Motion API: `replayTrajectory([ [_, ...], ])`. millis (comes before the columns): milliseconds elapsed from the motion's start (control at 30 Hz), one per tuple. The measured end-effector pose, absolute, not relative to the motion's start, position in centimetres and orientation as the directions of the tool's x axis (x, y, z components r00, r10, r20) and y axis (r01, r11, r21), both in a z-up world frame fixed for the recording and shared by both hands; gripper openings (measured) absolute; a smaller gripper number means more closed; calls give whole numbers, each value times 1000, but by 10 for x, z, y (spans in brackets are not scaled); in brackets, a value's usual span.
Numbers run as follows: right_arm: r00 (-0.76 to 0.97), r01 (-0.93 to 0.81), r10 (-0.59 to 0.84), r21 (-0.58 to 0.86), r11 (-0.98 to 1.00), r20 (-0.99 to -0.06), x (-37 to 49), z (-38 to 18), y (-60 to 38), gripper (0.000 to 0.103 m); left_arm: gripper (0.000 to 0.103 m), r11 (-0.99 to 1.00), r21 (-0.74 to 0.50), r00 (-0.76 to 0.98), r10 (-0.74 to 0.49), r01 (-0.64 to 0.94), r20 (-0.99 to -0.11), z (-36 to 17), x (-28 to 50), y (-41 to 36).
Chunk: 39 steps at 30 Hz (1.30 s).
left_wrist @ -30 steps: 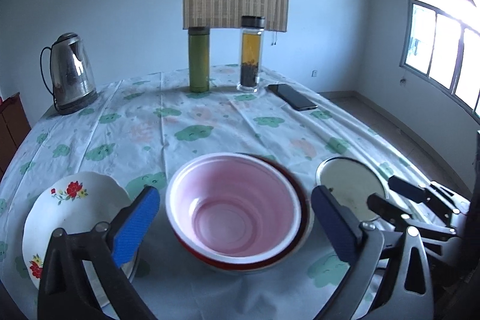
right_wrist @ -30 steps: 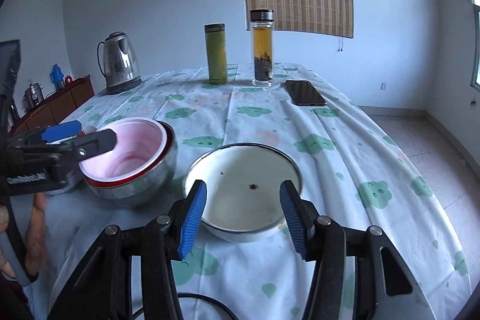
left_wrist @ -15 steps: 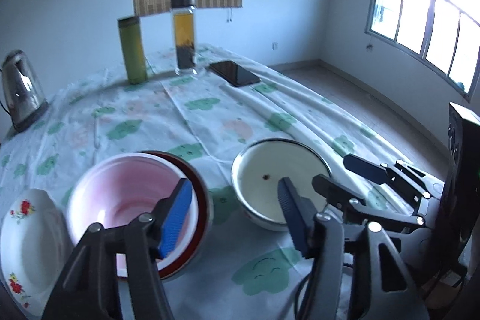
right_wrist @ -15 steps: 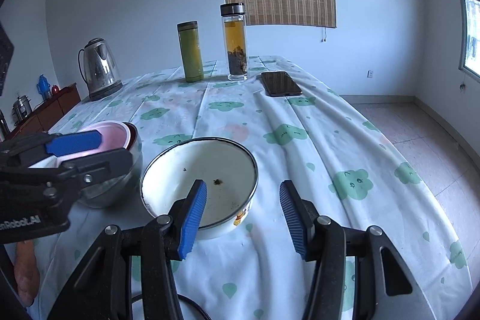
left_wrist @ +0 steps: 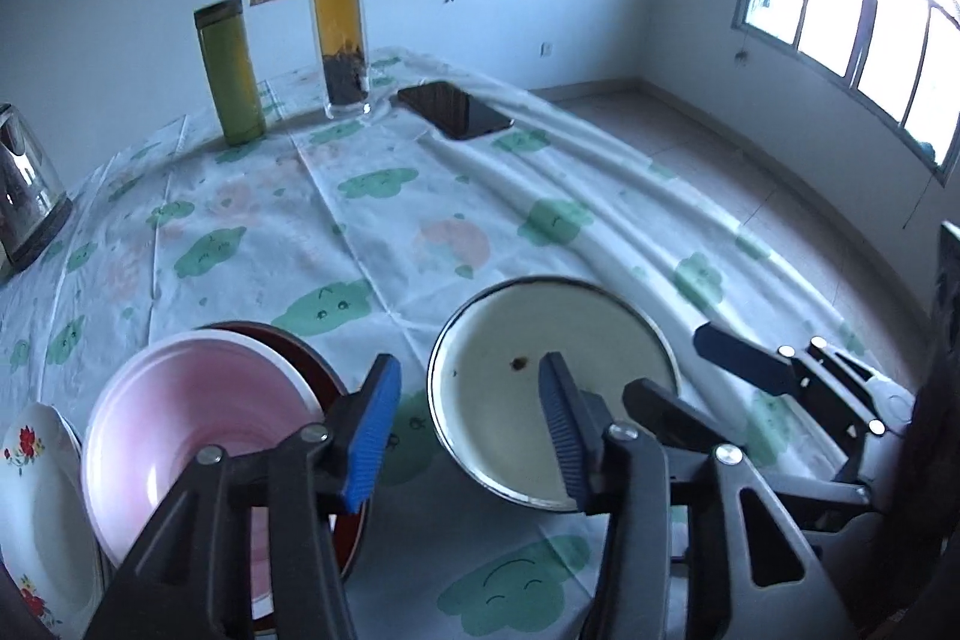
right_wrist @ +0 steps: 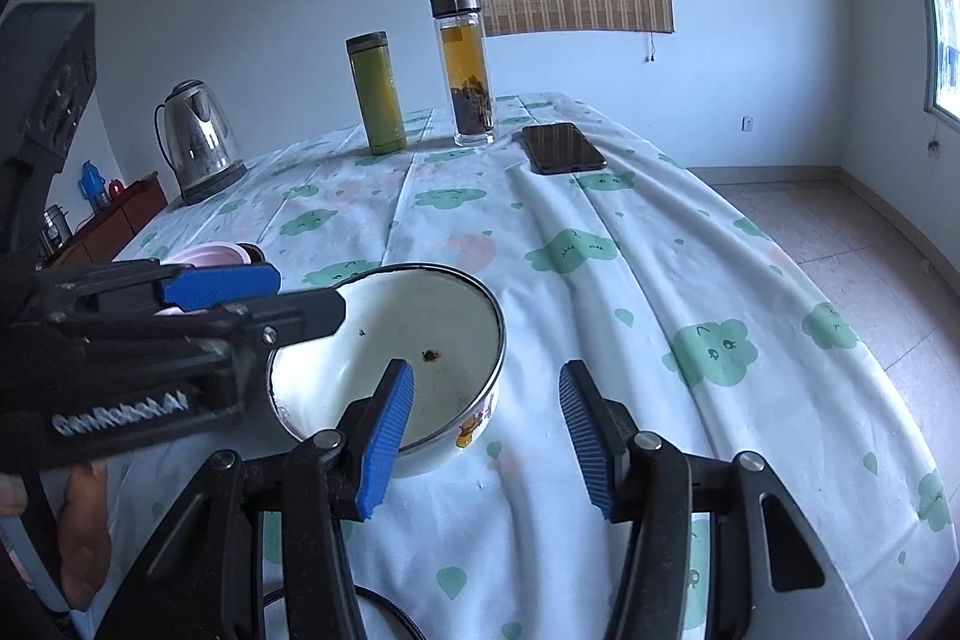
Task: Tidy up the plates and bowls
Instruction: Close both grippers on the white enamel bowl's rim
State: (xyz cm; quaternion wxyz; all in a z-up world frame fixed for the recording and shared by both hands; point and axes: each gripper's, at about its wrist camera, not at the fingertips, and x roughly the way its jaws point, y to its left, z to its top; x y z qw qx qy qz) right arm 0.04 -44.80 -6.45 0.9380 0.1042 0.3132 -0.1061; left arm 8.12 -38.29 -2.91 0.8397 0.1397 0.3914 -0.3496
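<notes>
Now the left gripper (left_wrist: pixel 468 427), jaws just narrowing yet gripping nothing, straddles the near rim of the round, glossy white enamel bowl (left_wrist: pixel 576 340).

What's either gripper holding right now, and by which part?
Nothing yet. The left gripper's jaws have just been closing with the rim of the white bowl between them, not clamped; the right gripper is open.

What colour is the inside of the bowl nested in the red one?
Pink, clearest in left wrist view.
</notes>
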Motion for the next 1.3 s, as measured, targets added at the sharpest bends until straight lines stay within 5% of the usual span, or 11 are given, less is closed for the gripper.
replayTrajectory([
  [200,764,245,-111,127,961,-635,7,-69,-446,51,47,706,-51,424,-480,707,-768,-37,80,-391],
  [333,753,223,-88,127,967,-652,11,-72,-443,32,47,696,-52,421,-490,716,-764,-40,76,-393],
  [867,770,234,-88,151,961,-632,6,-70,-448,11,38,687,-65,428,-521,724,-738,-41,77,-383],
  [1100,768,254,-77,192,948,-636,5,-72,-457,10,18,690,-59,427,-510,721,-747,-44,78,-380],
  [1300,775,272,-95,193,943,-625,1,-70,-458,10,11,687,-20,446,-493,726,-747,-47,73,-383],
])
